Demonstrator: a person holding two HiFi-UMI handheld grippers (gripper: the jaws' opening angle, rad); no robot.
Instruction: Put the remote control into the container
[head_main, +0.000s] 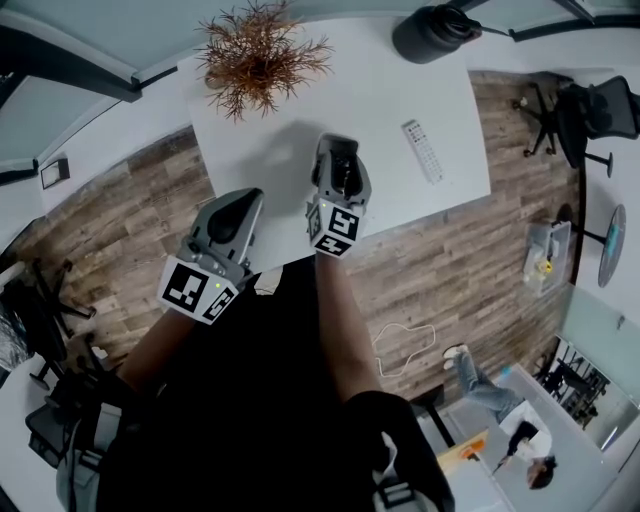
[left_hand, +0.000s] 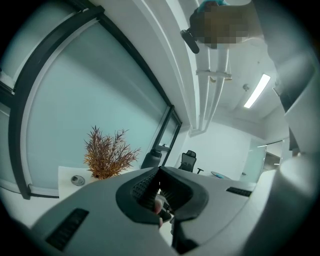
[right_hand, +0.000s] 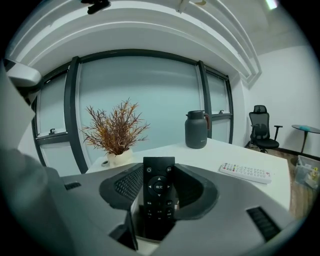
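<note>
My right gripper (right_hand: 159, 169) is shut on a black remote control (right_hand: 159, 195), which stands upright between the pads with its buttons facing the camera. In the head view this gripper (head_main: 340, 152) hovers over the middle of the white table (head_main: 290, 130). A second, white remote (head_main: 422, 151) lies flat on the table to the right, also seen in the right gripper view as the white remote (right_hand: 246, 172). My left gripper (head_main: 238, 210) hangs at the table's near edge. Its jaws (left_hand: 159, 171) meet at the tips with nothing between them. I see no container on the table.
A dried plant in a pot (head_main: 258, 55) stands at the table's far side, with a small round tin (left_hand: 77, 180) beside it. A dark jug (head_main: 432, 32) sits at the far right corner. Office chairs (head_main: 585, 115) and a clear bin (head_main: 548, 255) stand on the wooden floor at right.
</note>
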